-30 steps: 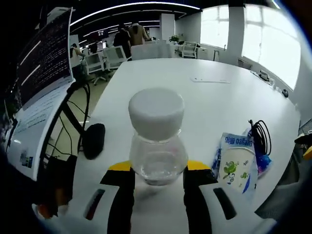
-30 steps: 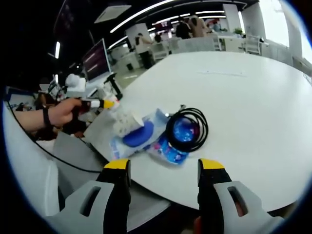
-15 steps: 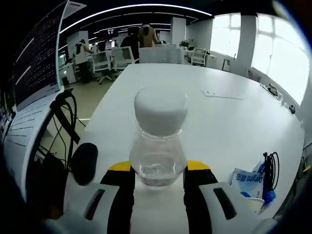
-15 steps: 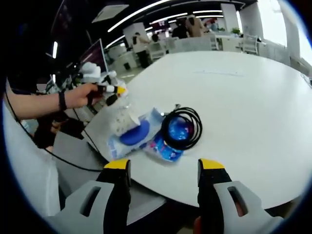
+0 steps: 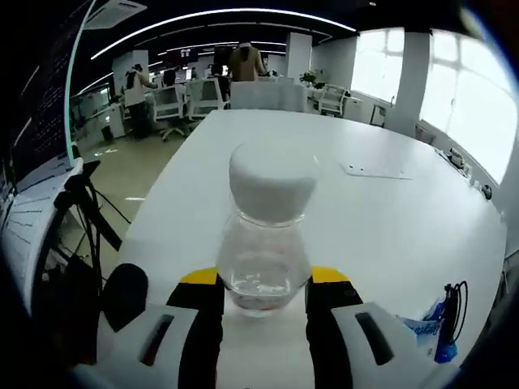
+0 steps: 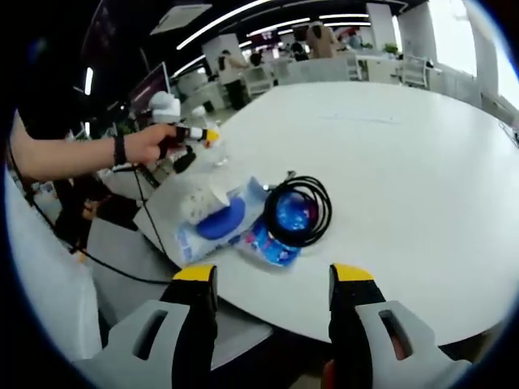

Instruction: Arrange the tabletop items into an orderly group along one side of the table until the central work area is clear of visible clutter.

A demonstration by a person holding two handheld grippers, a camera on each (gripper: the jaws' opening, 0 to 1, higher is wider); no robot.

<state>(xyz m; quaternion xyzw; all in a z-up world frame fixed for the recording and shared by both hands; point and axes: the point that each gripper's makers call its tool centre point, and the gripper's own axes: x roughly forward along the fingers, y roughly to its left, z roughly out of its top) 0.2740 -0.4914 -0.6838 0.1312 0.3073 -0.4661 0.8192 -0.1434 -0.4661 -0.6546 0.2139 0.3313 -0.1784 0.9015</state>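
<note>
a: left gripper [image 5: 263, 284]?
b: clamped on the jar [image 5: 265, 235], above the table [image 5: 389, 219] edge.
a: right gripper [image 6: 272, 279]?
b: wide, holding nothing, facing the cable [image 6: 300, 212] and packets [image 6: 223, 220].

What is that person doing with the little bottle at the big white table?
A person is tidying the white table. The left gripper is shut on a clear bottle with a white cap, carried above the table. The right gripper is open and holds nothing. Ahead of it, near the table's edge, lie a blue wipes pack and a coiled black cable.
</note>
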